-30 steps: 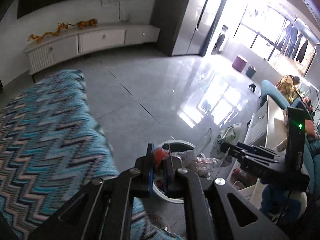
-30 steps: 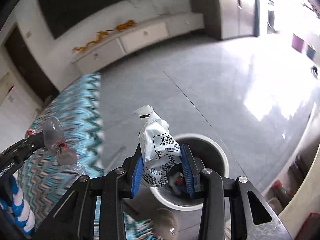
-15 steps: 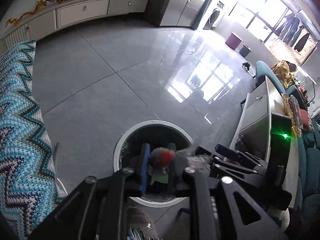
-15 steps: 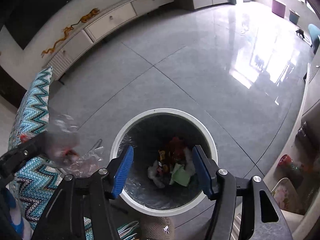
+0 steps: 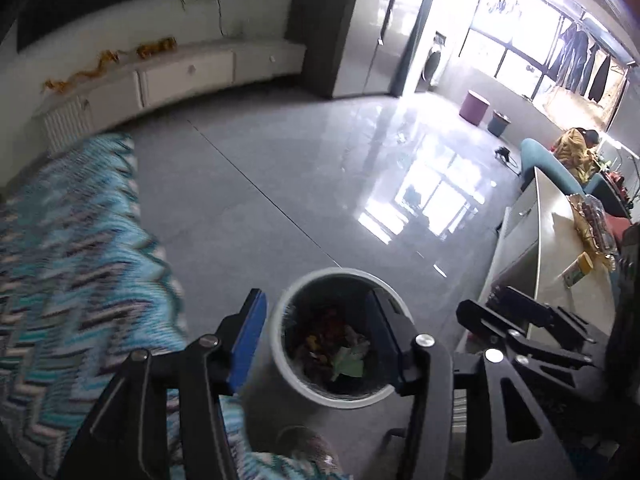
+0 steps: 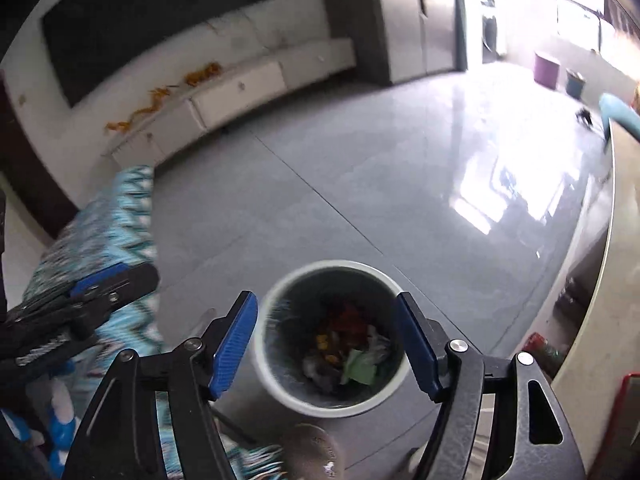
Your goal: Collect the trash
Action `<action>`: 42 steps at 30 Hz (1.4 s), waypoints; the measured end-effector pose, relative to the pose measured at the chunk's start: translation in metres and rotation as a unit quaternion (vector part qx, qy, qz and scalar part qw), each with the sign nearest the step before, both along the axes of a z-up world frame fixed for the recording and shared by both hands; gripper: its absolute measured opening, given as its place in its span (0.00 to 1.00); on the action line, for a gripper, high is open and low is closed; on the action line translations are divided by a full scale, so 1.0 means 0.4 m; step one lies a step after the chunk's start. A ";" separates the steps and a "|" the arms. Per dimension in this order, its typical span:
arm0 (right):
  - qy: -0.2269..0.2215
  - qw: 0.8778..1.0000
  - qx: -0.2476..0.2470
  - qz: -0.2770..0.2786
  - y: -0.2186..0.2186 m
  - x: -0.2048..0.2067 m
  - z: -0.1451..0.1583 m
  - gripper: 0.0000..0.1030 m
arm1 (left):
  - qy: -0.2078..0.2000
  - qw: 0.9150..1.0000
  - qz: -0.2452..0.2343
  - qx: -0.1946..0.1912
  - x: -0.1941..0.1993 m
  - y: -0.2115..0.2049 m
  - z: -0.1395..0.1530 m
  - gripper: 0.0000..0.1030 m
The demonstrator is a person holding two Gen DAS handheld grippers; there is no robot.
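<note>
A: Left wrist view?
B: Left tool [image 5: 316, 336] is spread wide, nothing btwn its blue pads, hanging over the white bin [image 5: 276, 344] on the grey floor [image 5: 288, 184]. Trash [image 5: 336, 344] sits at the bin's bottom: red, orange, green bits. Zigzag blanket [image 5: 72, 280] to the left, right tool [image 5: 520, 332] at right w/ the tabletop [image 5: 568, 248] behind it.

A: Right wrist view?
B: Right tool [image 6: 328, 340] also wide, empty, above the same bin [image 6: 264, 356]; trash [image 6: 348, 340] inside. Left tool [image 6: 100, 284] at left over the blanket [image 6: 108, 220]. White cabinet [image 6: 224, 100] along the far wall.
</note>
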State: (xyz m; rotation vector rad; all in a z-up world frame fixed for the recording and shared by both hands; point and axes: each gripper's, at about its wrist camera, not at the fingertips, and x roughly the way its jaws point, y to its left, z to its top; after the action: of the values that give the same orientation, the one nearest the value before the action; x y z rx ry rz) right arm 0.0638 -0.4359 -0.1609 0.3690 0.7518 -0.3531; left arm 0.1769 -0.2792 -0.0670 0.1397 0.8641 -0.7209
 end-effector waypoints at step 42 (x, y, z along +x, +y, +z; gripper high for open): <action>-0.168 0.964 -0.164 0.126 0.643 -0.243 0.249 0.96 | -0.269 0.906 0.325 0.034 -0.448 0.772 0.208 1.00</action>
State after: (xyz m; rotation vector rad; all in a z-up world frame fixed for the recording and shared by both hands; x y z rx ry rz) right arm -0.0335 -0.1786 -0.0614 0.0139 0.3904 -0.1632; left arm -0.0022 0.0296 0.0162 0.0961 0.3552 -0.0073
